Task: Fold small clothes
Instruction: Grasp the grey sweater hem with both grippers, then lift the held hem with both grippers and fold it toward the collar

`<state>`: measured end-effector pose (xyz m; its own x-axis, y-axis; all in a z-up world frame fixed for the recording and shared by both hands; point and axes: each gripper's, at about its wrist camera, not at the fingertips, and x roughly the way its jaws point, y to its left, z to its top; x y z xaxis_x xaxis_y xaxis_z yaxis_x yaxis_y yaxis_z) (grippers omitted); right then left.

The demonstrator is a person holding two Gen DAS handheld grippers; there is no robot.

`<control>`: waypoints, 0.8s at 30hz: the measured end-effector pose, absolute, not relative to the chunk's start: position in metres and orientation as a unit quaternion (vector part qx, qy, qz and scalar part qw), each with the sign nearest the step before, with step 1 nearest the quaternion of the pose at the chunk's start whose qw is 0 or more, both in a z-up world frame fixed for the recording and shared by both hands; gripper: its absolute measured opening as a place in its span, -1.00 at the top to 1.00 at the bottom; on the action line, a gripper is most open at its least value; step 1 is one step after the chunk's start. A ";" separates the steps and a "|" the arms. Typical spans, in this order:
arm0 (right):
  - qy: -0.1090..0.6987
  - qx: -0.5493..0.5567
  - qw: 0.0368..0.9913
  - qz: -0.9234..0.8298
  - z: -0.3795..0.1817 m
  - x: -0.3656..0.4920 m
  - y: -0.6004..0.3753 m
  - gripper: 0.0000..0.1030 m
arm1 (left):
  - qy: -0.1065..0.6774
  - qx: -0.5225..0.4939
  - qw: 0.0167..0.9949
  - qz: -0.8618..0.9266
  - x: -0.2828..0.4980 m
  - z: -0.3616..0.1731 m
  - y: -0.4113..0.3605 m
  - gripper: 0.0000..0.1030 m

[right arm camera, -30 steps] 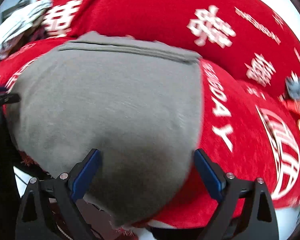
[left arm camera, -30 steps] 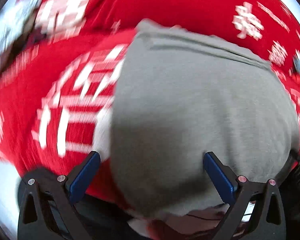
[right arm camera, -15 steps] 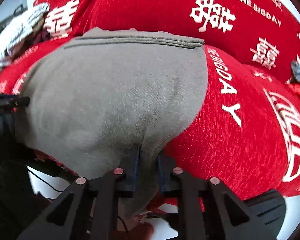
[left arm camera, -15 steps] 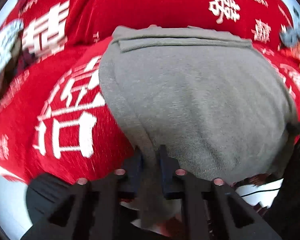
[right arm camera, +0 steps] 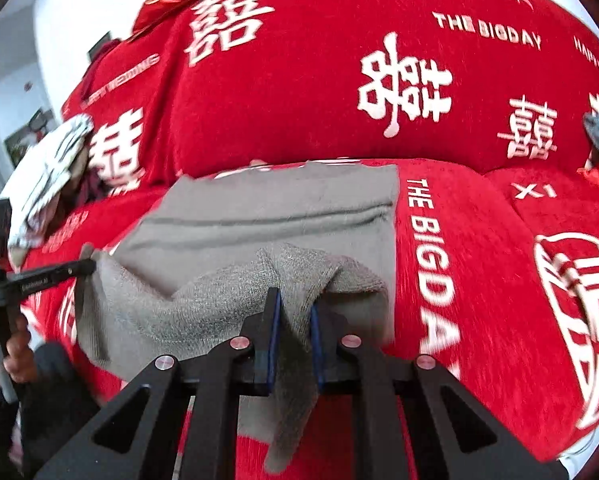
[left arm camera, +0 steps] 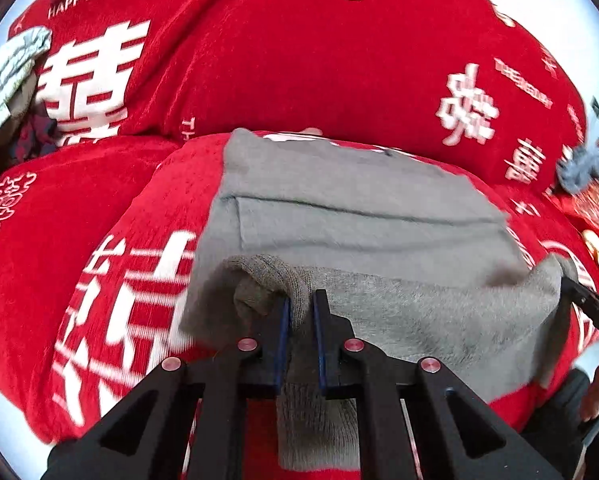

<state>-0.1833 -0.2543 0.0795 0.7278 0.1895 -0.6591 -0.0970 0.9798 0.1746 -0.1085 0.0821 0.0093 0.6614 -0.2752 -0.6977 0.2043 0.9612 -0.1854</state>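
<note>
Grey garment point(left arm camera: 359, 216) is lying on a red cover point(left arm camera: 299, 60) with white lettering (wedding slogans and Chinese characters), its far part flat against the cushion, its near edge lifted and doubling back over the flat part. Left gripper point(left arm camera: 299, 312) is clenching that near edge at the garment's left corner; knit fabric is bunching up between the blue pads point(left arm camera: 284, 320) and hanging down below them. Right gripper point(right arm camera: 291, 312) is doing the same at the right corner, jaws closed on a ridge of grey knit, with a strip of cloth trailing down between the fingers. In the right wrist view, the left gripper is showing at the far left edge, its black tip touching the garment's other corner, and a hand point(right arm camera: 11, 344) is gripping its handle. Lifted edge is stretching between the two grippers, sagging a little in the middle. Seam or hem line is running across the flat part, roughly parallel to the lifted edge. Pale patterned cloth point(left arm camera: 7, 68) is sitting at the left on the cover, well apart from the garment. Small grey item point(left arm camera: 591, 168) is lying at the right, also well apart.
</note>
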 end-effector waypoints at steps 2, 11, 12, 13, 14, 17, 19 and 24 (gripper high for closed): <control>0.371 0.066 0.924 0.065 0.070 -0.164 -0.255 0.72 | 0.409 -0.062 0.901 -0.134 -0.091 -0.002 0.085 0.74; 0.406 0.093 0.908 0.044 0.043 -0.160 -0.267 0.04 | 0.422 -0.156 0.881 -0.145 -0.103 -0.013 0.121 -0.98; 0.399 0.094 0.911 0.043 0.047 -0.171 -0.267 -0.03 | 0.411 -0.157 0.887 -0.139 -0.112 -0.011 0.122 -0.98; 0.395 0.093 0.913 0.042 0.048 -0.176 -0.268 -0.07 | 0.409 -0.151 0.888 -0.142 -0.118 -0.012 0.123 -0.98; 0.392 0.091 0.914 0.041 0.050 -0.186 -0.268 -0.16 | 0.411 -0.147 0.887 -0.149 -0.124 -0.013 0.122 -0.98; 0.398 0.103 0.910 0.046 0.045 -0.204 -0.270 -0.20 | 0.429 -0.127 0.880 -0.161 -0.136 -0.022 0.108 -0.97; 0.412 0.115 0.902 0.056 0.038 -0.207 -0.269 -0.20 | 0.437 -0.107 0.879 -0.160 -0.138 -0.028 0.095 -0.97; 0.411 0.107 0.903 0.070 0.025 -0.203 -0.258 0.11 | 0.445 -0.064 0.878 -0.163 -0.138 -0.032 0.066 -0.21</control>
